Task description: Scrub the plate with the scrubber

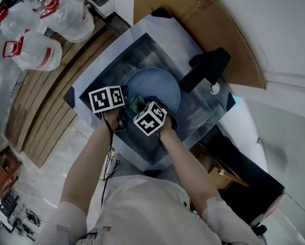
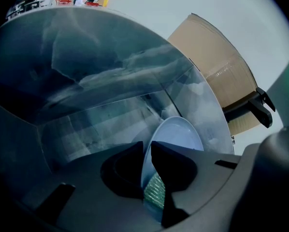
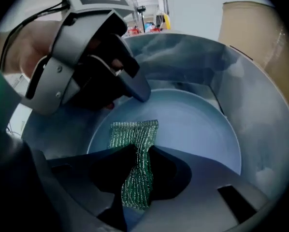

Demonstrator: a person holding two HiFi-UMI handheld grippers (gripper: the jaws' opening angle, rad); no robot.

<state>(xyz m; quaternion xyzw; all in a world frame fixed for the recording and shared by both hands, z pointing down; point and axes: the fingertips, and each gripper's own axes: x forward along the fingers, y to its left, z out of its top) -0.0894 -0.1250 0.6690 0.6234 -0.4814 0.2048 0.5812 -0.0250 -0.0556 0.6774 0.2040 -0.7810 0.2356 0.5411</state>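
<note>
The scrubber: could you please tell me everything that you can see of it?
The scrubber is a green, glinting mesh pad, ribbed, and it looks thin and floppy. The right gripper is shut on its middle and pinches it into a narrow waist. The far end fans out flat on the pale blue plate, near the plate's left rim. The near end sticks out behind the jaws, towards the camera.

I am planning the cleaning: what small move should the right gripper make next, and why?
Probably wipe the scrubber across the bare middle of the plate: the right gripper holds it over the near part, while the left gripper clamps the rim.
</note>
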